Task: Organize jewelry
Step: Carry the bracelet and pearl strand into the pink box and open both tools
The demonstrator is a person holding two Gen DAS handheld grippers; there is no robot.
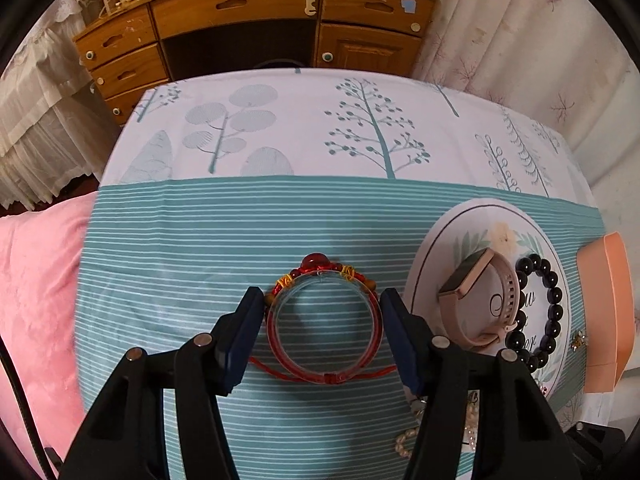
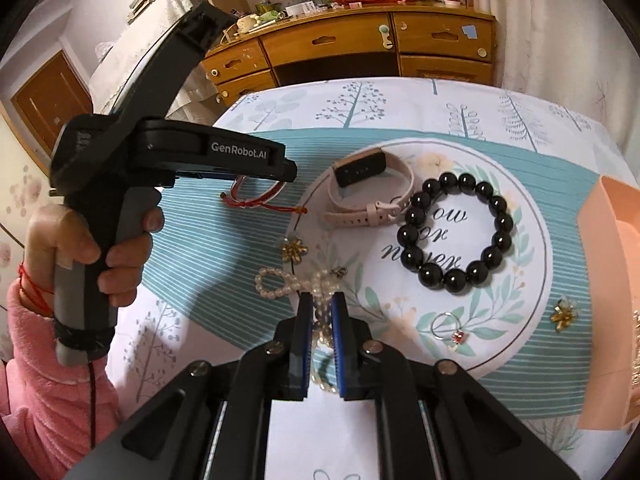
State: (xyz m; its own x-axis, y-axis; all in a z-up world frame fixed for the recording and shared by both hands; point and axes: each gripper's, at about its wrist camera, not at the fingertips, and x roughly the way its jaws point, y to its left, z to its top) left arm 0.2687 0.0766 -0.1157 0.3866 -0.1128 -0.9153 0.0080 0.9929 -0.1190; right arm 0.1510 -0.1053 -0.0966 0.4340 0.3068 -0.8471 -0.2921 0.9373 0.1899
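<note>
Grips set on both sides: we have the left gripper (image 1: 322, 322) clamped across the red-and-clear round bangle (image 1: 323, 326), near the round floral-print plate (image 1: 448, 232); right gripper (image 2: 320, 344) pinches the white pearl strand (image 2: 280, 284) at the plate's near-left edge, probably for transfer

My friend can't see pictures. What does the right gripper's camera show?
The right gripper pinches a pearl strand over a striped tablecloth. Ahead, a round mat holds a black bead bracelet, pink watch and ring.
</note>
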